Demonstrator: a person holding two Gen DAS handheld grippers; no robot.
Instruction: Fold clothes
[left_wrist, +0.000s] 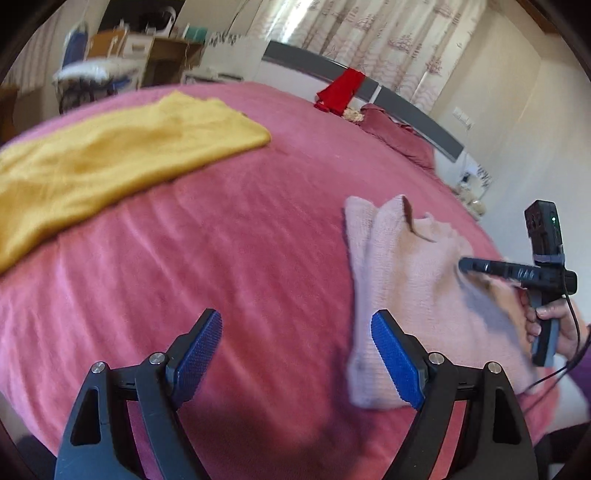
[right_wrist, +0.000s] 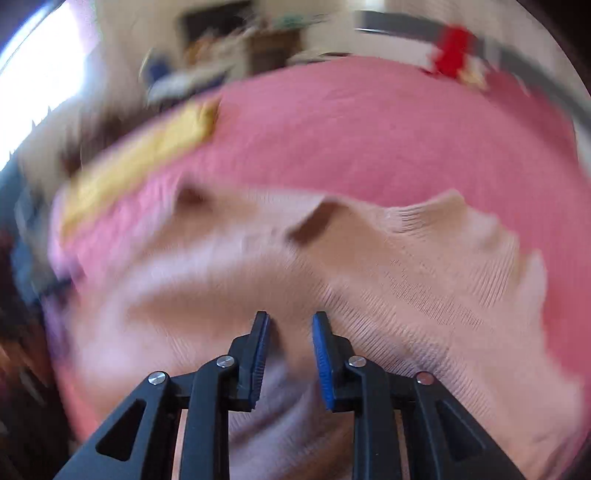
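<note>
The left gripper (left_wrist: 295, 354) is hanging nearest the left wrist lens, its blue-padded jaws spread wide over the pink bedspread (left_wrist: 240, 240) and gripping nothing. The pale pink knit sweater (left_wrist: 406, 280) is lying crumpled toward the bed's right edge, its near end sitting just beside that claw's right finger; its far side is cut off by the right gripper (left_wrist: 461, 265) and the person's right hand (left_wrist: 554, 328) holding the tool. In the right wrist view, everything is smearing with motion blur. The right gripper (right_wrist: 290, 332) is showing a narrow gap between its pads, poised over the sweater (right_wrist: 424, 280), but whether any fabric is pinched I cannot tell. A yellow garment (left_wrist: 110, 158) is spreading toward the bed's far left corner, its left end running out of frame. Something red (left_wrist: 341, 92) is draping over the headboard (left_wrist: 406, 107), too small to identify
</note>
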